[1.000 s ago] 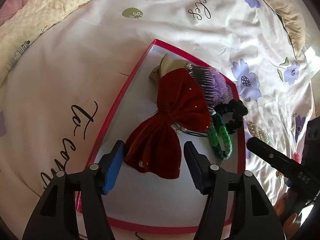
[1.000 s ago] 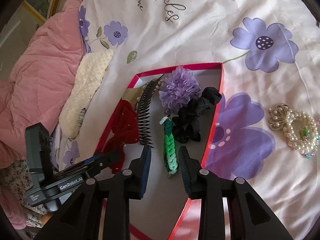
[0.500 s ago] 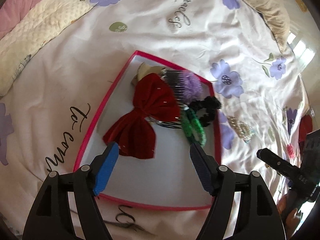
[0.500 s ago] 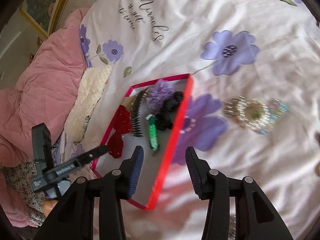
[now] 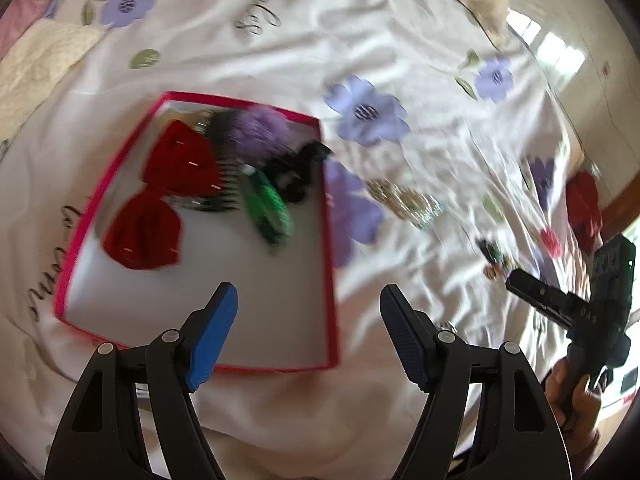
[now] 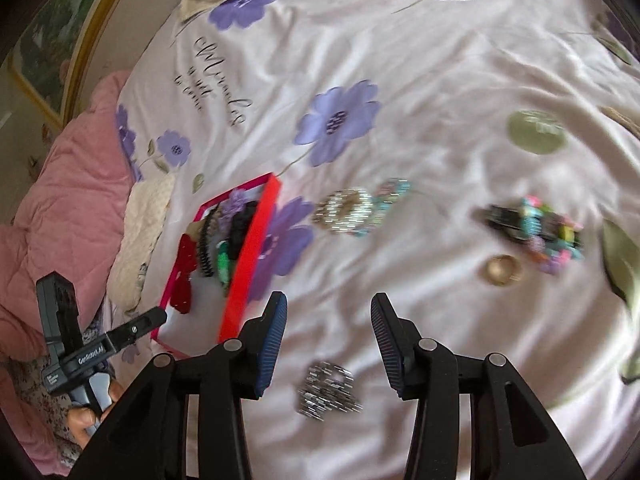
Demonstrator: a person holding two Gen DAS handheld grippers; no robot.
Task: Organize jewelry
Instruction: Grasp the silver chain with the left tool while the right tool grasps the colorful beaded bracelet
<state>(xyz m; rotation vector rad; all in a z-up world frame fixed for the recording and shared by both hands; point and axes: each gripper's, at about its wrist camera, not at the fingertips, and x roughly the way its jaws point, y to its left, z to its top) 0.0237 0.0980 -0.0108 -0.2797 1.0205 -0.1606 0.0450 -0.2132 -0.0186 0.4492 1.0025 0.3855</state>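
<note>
- My left claw [image 5: 308, 312] is standing wide with nothing between its blue pads, hanging over the near right corner of the red-rimmed box [image 5: 330, 240], which is lying from ten to twelve o'clock of it on the flowered bedcover [image 5: 420, 48].
- My right claw [image 6: 326, 324] is gaping about half wide, also empty; a silvery sparkly piece [image 6: 326, 390] is lying just under the gap, toward six o'clock, not touched by either pad.
- Inside the box I am seeing a red velvet bow [image 5: 160, 200], a dark toothed comb [image 5: 220, 184], a fluffy lilac pompom [image 5: 256, 132], a black ruffled scrunchie [image 5: 296, 168] and a green braided band [image 5: 268, 208], all crowded at the far end.
- Only the right view is showing what is lying at two o'clock: a plain gold ring [image 6: 502, 270] near a dark clip with bright multicoloured beads [image 6: 536, 226].
- A pearly beaded scrunchie [image 6: 348, 210] with a turquoise beaded piece touching it is lying at twelve o'clock of my right claw, just outside the box's right wall; in the left view it is only a blurred glittery smear.
- Each view is catching the other claw at its edge, held in a hand [image 5: 572, 392].
- A pink quilt [image 6: 60, 184] is bunching at nine o'clock in the right view.
</note>
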